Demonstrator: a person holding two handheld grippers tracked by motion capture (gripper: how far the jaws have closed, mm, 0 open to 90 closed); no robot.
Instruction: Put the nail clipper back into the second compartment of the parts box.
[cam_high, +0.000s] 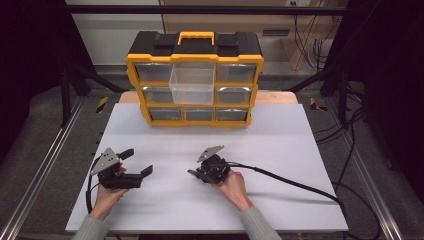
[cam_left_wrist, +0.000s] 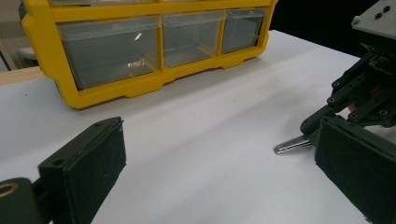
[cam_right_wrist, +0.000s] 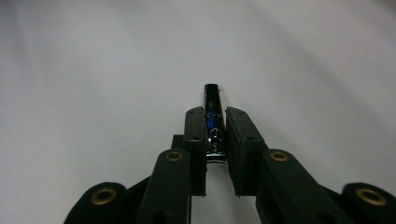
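A small shiny metal nail clipper (cam_right_wrist: 213, 122) is pinched between the jaws of my right gripper (cam_right_wrist: 215, 114), which is shut on it just above the white table top. The clipper's tip (cam_left_wrist: 290, 145) pokes out of that gripper (cam_left_wrist: 322, 125) in the left gripper view. In the high view my right gripper (cam_high: 194, 173) is near the table's middle front, pointing left. My left gripper (cam_high: 137, 162) is at the front left, open, with nothing between its pads (cam_left_wrist: 88, 163). It points toward the right gripper.
A yellow and black drawer organizer (cam_high: 195, 117) stands at the table's far edge. Its clear top-middle drawer (cam_high: 192, 85) is pulled out and looks empty. The white table top (cam_high: 280, 145) lies bare between the grippers and the organizer. A cable (cam_high: 300, 182) trails right.
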